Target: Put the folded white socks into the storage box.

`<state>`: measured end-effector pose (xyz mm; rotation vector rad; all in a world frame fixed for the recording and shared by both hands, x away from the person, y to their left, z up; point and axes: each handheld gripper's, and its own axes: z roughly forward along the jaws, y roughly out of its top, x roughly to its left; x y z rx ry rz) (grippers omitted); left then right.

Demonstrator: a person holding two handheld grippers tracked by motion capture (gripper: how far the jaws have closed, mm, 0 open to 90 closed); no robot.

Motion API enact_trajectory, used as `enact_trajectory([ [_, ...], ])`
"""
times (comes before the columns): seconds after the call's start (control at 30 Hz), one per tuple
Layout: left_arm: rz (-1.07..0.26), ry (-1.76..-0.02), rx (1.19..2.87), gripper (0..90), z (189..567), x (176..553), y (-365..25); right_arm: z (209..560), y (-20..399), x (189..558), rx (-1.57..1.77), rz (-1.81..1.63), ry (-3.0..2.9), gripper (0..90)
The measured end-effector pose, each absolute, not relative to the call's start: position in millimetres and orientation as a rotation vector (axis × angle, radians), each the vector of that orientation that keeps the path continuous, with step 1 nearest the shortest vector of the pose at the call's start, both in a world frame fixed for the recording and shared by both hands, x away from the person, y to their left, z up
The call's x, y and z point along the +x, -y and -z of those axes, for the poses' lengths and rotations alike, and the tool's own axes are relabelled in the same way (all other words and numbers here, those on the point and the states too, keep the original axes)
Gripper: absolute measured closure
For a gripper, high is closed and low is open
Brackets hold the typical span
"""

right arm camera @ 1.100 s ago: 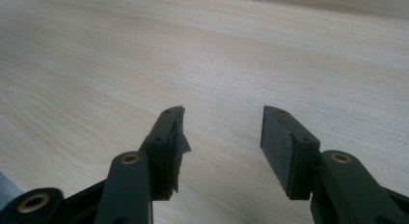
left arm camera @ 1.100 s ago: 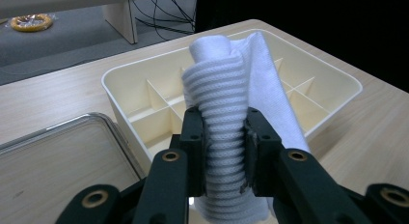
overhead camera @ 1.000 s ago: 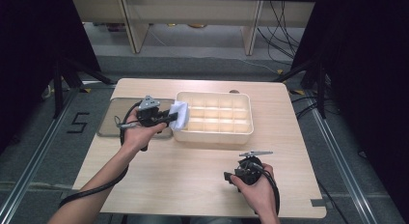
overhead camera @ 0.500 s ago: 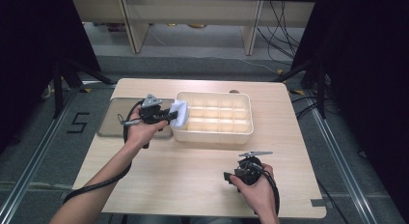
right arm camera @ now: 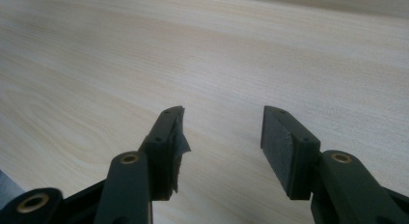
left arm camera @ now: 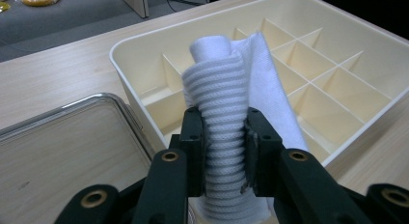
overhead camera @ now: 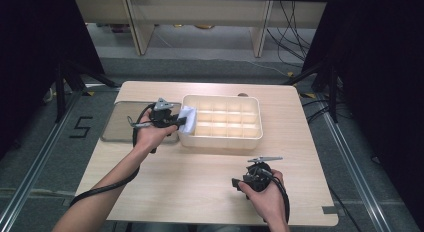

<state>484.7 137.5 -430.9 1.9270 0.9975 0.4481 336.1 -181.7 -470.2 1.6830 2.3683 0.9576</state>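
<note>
On the wooden worktop (overhead camera: 200,167) a cream divided tray (overhead camera: 222,123) sits at about 12 o'clock, with a flat grey tray (overhead camera: 120,123) just beside it at 9 o'clock. The left gripper view shows what the high view blurs: the left gripper (left arm camera: 223,151) is clamped on a rolled white ribbed cloth (left arm camera: 219,103), held over the divided tray's near corner compartments. At about 5 o'clock, the right gripper (right arm camera: 219,147) hangs over bare wood with jaws apart, holding nothing.

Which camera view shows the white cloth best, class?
The left gripper view: the rolled white cloth stands close up, clamped between the left gripper jaws over the divided box. In the high view the cloth is a small white patch at the box's edge.
</note>
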Motion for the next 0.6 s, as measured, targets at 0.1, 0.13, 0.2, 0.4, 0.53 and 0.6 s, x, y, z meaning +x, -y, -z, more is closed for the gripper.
enact_trajectory([
  [0.1,-0.447,-1.003,1.951,72.4,432,487,-135,470,182,336,1.672,-0.956,-2.370,50.8],
  [0.13,-0.449,-1.006,1.957,72.4,432,488,-135,470,182,336,1.672,-0.956,-2.370,50.8],
  [0.2,-0.448,-1.012,1.974,72.3,432,489,-134,470,182,336,1.682,-0.960,-2.366,50.8],
  [0.4,-0.444,-1.015,2.027,72.1,432,492,-129,468,181,335,1.703,-0.959,-2.351,50.8],
  [0.53,-0.431,-1.018,2.056,72.1,434,495,-127,468,181,335,1.698,-0.962,-2.356,50.8],
  [0.6,-0.423,-1.022,2.059,72.0,435,496,-127,469,182,335,1.705,-0.964,-2.356,50.8],
])
